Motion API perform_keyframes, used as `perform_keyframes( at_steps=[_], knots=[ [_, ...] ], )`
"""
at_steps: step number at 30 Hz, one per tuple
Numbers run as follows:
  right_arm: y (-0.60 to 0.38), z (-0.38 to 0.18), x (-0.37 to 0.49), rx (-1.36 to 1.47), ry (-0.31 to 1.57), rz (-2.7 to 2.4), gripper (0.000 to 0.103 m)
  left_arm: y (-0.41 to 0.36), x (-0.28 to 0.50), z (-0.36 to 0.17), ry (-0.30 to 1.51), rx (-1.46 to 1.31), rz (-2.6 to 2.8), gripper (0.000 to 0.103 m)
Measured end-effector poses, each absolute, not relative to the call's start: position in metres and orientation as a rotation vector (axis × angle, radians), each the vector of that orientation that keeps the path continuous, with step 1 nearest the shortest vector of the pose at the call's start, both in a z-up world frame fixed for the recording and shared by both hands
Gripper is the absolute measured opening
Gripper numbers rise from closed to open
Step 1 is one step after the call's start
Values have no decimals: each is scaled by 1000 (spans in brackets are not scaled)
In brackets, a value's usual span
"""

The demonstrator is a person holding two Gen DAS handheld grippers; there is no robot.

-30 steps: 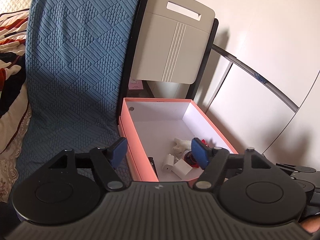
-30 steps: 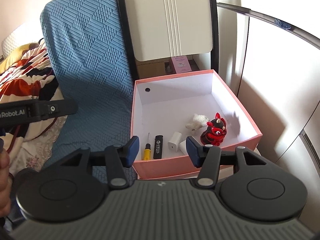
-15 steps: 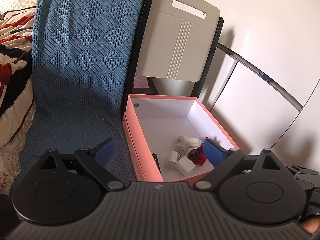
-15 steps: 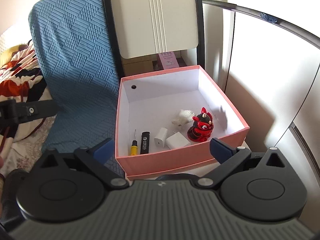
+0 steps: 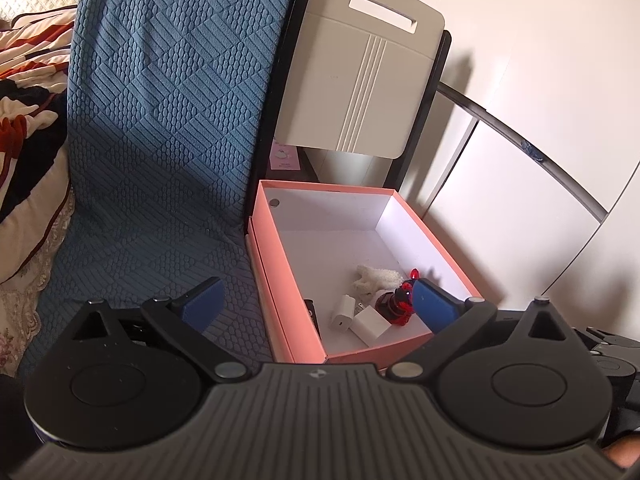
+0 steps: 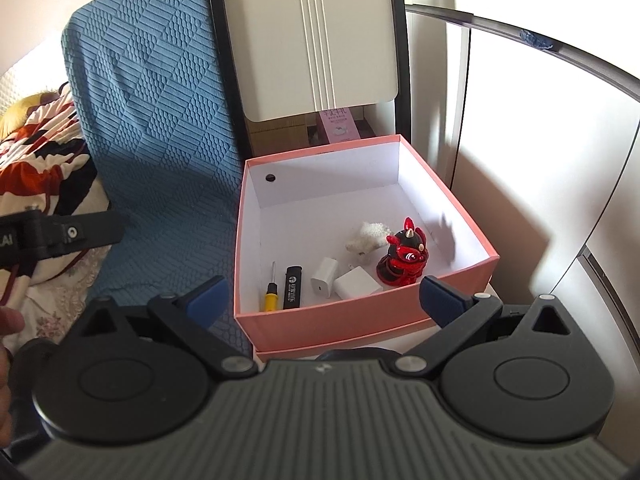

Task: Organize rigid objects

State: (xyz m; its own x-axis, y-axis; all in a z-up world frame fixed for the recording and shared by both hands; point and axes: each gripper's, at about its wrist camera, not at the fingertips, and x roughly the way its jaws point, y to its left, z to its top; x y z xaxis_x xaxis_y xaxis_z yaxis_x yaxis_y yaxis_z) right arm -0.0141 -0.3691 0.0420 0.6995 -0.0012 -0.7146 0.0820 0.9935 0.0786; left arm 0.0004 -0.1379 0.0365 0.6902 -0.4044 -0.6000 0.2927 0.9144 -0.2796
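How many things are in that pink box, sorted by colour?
White: 3, namely the fluffy toy, the charger plug and the charger block
Red and black: 1, the figurine
Black: 1, the lighter
Yellow-handled: 1, the screwdriver
Total: 6

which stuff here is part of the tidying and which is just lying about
Job: pink box, red figurine, two white chargers, black lighter, yellow screwdriver, white fuzzy toy.
Lying about: blue quilted cover, patterned blanket, beige panel.
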Motion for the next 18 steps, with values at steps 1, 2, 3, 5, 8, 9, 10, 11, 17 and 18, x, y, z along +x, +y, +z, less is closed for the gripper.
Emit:
perform_keyframes(
  at_steps=[1,2,3,5,8,9,10,11,17,18],
  knots=[
    [-369,42,-14,109,796,-45,103,-138,1,36,710,-167,-390,101],
    [-369,42,-14,114,796,-42,103,-138,0,36,709,-166,-388,101],
    [-369,42,-14,119,796,-40,103,-138,1,36,708,-165,-389,101],
    [-369,42,-14,117,797,-42,103,-138,1,34,711,-161,-388,101],
    [-367,42,-14,109,796,-46,103,-137,3,32,714,-154,-373,101],
    [-367,42,-14,106,796,-47,103,-137,3,32,715,-156,-372,101],
    [-367,42,-14,107,795,-47,103,-137,3,32,716,-157,-371,101],
    [-367,42,-14,108,794,-47,103,-137,3,32,716,-156,-369,101],
    [-366,42,-14,107,797,-42,103,-137,3,33,718,-153,-368,102],
    [-366,42,-14,106,797,-43,103,-138,3,33,718,-149,-369,102]
  ],
)
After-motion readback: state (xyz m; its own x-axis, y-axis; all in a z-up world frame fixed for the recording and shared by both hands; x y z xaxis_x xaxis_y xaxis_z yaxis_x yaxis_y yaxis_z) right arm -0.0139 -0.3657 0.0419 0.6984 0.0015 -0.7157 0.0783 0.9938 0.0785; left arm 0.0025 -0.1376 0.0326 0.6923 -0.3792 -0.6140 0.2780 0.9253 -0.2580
